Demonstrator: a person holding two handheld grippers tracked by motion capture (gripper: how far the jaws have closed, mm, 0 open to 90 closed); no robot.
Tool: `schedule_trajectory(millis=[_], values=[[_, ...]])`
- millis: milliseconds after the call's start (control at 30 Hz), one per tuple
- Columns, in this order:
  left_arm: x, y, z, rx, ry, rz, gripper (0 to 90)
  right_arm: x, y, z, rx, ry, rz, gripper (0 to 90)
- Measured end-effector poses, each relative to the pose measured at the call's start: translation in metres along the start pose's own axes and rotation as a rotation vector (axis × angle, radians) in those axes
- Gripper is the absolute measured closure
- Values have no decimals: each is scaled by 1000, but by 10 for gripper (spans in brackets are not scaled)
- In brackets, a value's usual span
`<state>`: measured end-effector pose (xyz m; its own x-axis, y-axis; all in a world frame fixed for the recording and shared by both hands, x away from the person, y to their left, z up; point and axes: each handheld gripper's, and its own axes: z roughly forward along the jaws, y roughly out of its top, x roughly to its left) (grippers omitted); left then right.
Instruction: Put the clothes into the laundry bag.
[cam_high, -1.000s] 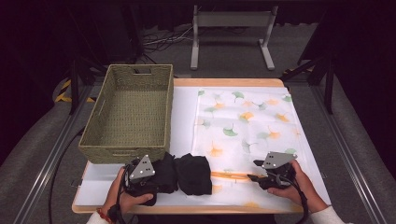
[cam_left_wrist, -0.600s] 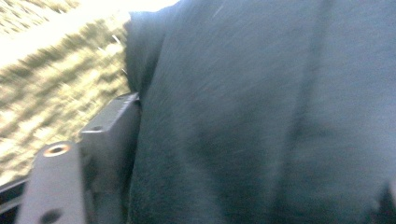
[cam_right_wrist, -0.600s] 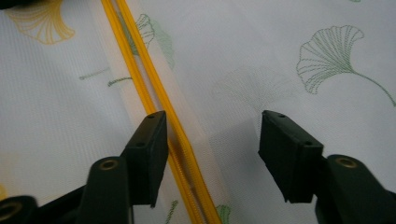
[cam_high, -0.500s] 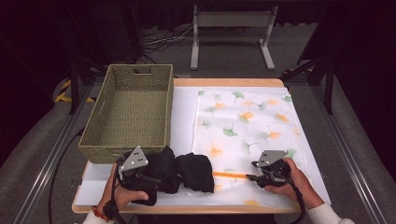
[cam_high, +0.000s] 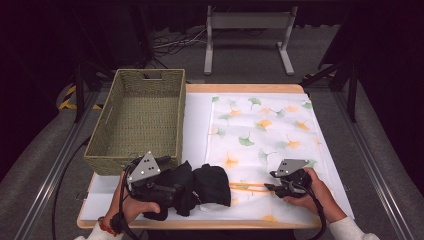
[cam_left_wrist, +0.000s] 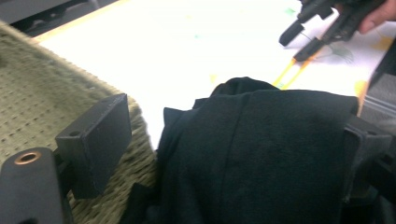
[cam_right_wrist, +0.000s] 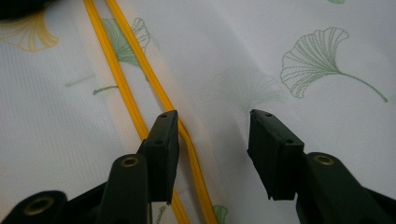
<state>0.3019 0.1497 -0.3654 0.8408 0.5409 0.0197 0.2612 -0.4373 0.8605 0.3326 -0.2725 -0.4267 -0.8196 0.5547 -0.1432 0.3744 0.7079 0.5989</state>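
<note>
While left tongs (cam_high: 165, 187) sit wide around the black cloth (cam_left_wrist: 252, 154), close firmly before lifting toward the basket (cam_high: 137, 117); right tongs (cam_right_wrist: 212, 140) gape empty.

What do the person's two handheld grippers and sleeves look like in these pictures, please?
Both the left gripper and the right gripper are black, each topped by a grey three-cornered plate with small holes. The jaws are flat rectangular black blocks, with copper-coloured rings at the pivots. A black cable trails from each. The sleeves are white, and a red band circles the left wrist.

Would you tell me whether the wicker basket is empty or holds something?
Empty: the wicker basket shows bare woven floor; the black cloth lies outside it.
</note>
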Motion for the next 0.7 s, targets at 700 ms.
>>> schedule_trajectory(millis=[700], values=[[-50, 13, 30, 15, -167, 78, 423, -10, -2, 2, 14, 30, 62, 829]])
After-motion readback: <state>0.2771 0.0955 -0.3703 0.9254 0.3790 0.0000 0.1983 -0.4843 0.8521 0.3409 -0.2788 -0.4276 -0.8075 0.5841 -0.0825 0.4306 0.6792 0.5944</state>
